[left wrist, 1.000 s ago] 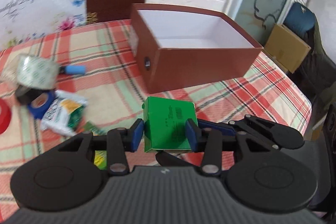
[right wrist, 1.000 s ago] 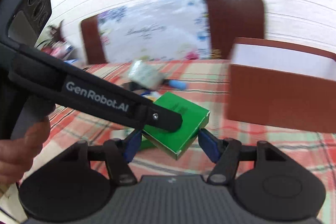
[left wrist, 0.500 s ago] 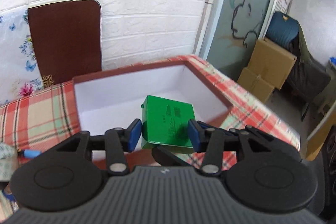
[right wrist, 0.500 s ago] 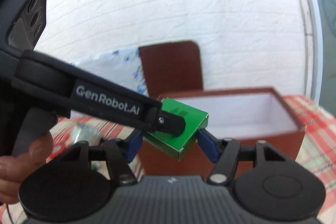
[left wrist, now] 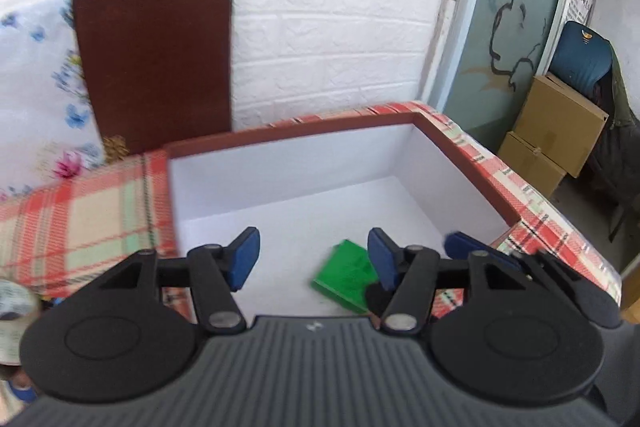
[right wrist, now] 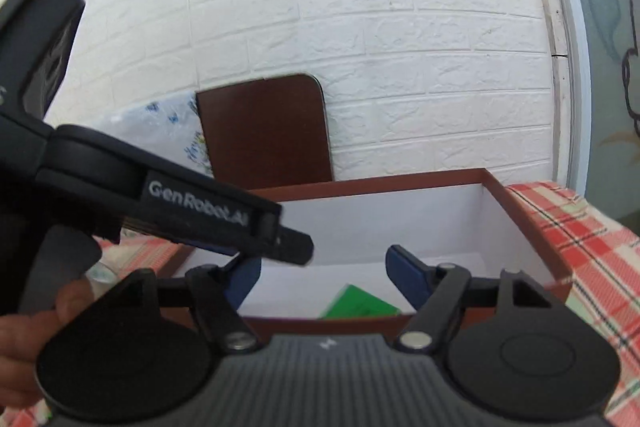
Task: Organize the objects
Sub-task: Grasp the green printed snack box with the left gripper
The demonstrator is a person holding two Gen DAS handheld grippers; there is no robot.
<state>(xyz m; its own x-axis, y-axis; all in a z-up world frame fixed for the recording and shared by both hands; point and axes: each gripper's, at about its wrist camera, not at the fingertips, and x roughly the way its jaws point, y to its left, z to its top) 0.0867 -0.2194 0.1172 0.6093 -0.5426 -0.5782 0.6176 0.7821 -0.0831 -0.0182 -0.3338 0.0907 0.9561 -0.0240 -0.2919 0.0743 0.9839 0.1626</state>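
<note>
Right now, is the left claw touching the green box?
Apart. In the left wrist view, the green box lies on the brown box's floor, below the open left claw.

The left hand-held gripper (left wrist: 312, 259) points downward, its jaws apart after just opening, nothing between the blue pads. The right hand-held gripper (right wrist: 322, 277) sits just beside it, likewise opened and empty. A hand (right wrist: 28, 339), partly blurred, seems to grip the left handle.

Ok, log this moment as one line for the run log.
step: drop-off | left gripper: open, just opened | right gripper: open, just opened | green box: released, inside brown box
</note>
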